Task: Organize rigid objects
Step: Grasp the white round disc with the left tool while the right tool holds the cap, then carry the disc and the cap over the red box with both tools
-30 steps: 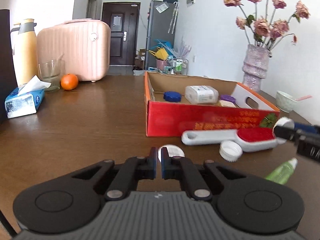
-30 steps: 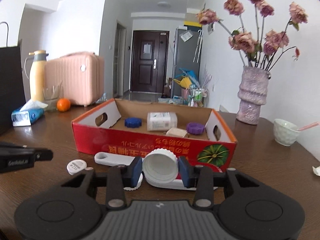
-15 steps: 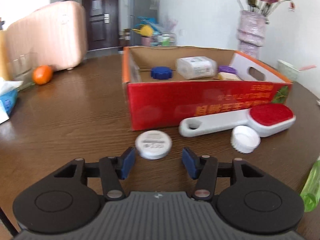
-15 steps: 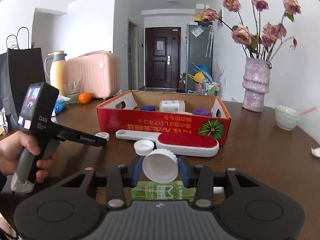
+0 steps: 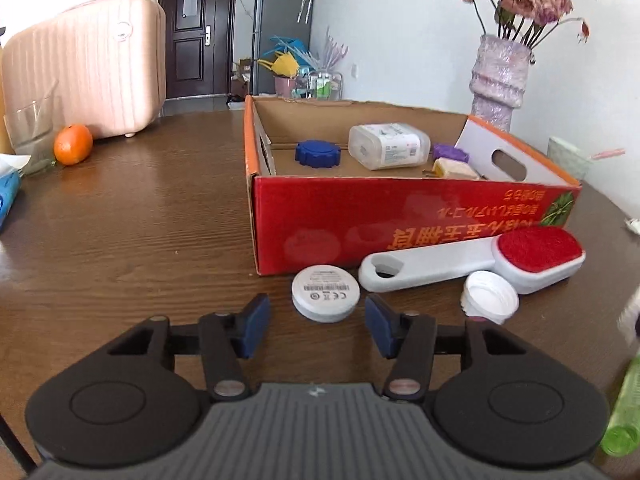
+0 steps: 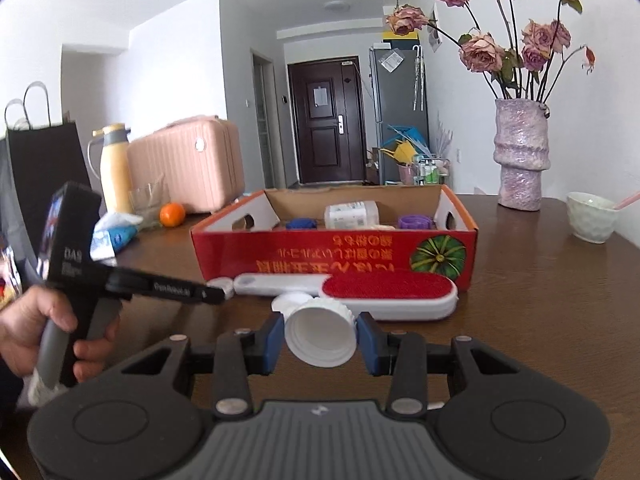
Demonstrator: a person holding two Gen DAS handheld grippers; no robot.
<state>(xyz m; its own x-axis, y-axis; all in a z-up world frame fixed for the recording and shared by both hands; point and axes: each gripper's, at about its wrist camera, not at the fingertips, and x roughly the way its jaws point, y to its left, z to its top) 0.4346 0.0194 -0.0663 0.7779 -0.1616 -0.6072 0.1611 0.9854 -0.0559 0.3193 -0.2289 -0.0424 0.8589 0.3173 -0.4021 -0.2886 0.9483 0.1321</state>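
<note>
Two views, left wrist first. Your left gripper [image 5: 316, 320] sits low centre of frame, its jaws have just been opening and stand parted with the white puck [image 5: 326, 293] lying on the table [image 5: 132, 220] ahead between the tips, pads not touching it. Puck is flat, stiff, likely light and a bit slick; take it across its rim, low, since the top gives nothing to pinch. Right of it lie the lint brush [image 5: 476, 262] and a loose white cap [image 5: 490, 296]. The red box [image 5: 400, 210] fills centre frame, holding a blue lid [image 5: 318, 154], a clear tub [image 5: 388, 146] and a purple lid [image 5: 450, 153]. A green bottle [image 5: 624, 408] shows at the lower right edge only here.

Right wrist view: your right gripper [image 6: 320, 338] at lower centre is clamped on a white screw cap [image 6: 320, 336], tilted, open mouth toward the camera. Hard ribbed plastic, light, won't crush. This view alone shows the hand [image 6: 36, 336] at lower left holding the left tool; puck mostly hidden behind its tip.
</note>
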